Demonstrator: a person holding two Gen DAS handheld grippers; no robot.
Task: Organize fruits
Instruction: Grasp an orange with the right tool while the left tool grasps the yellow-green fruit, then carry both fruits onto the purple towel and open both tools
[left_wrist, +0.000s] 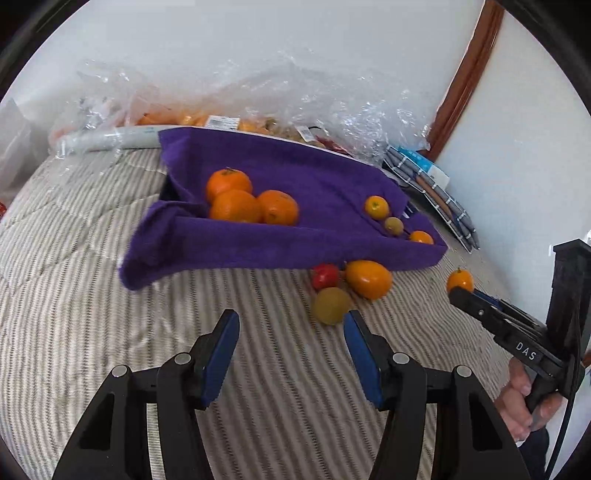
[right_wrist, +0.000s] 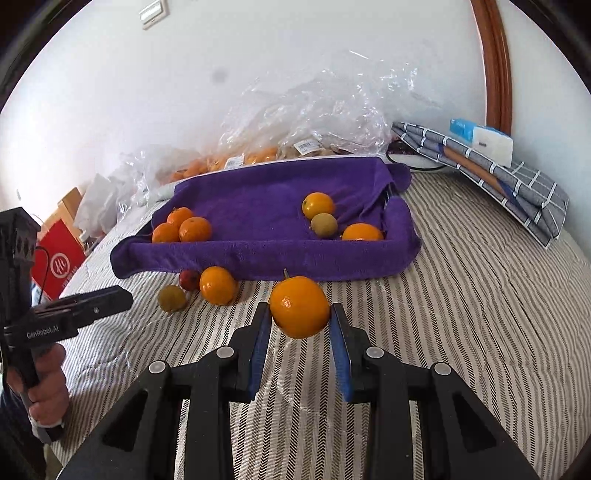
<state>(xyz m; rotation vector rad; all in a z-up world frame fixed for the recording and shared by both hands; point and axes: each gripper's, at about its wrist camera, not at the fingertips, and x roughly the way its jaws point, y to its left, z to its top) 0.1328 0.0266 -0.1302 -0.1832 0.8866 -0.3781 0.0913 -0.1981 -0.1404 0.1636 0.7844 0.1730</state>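
— Right hand-held gripper (right_wrist: 300, 334): clamped on an orange fruit (right_wrist: 299, 306), lifted clear of the striped bed cover (right_wrist: 461, 314)?
— Yes, pinched between both blue pads. Straight ahead of it: purple towel-lined tray (right_wrist: 266, 258), three oranges (right_wrist: 181, 229) at far left inside.
— Left hand-held gripper (left_wrist: 291, 343)?
— Spread open, gripping nothing. Just ahead to its right: greenish fruit (left_wrist: 330, 304), red fruit (left_wrist: 325, 276), oval orange fruit (left_wrist: 369, 278) on the cover.

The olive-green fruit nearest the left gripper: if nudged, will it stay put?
Probably not: the olive-green fruit looks round and smooth, so it may roll on the striped bedspread. The red fruit and orange fruit beside it might stop it.
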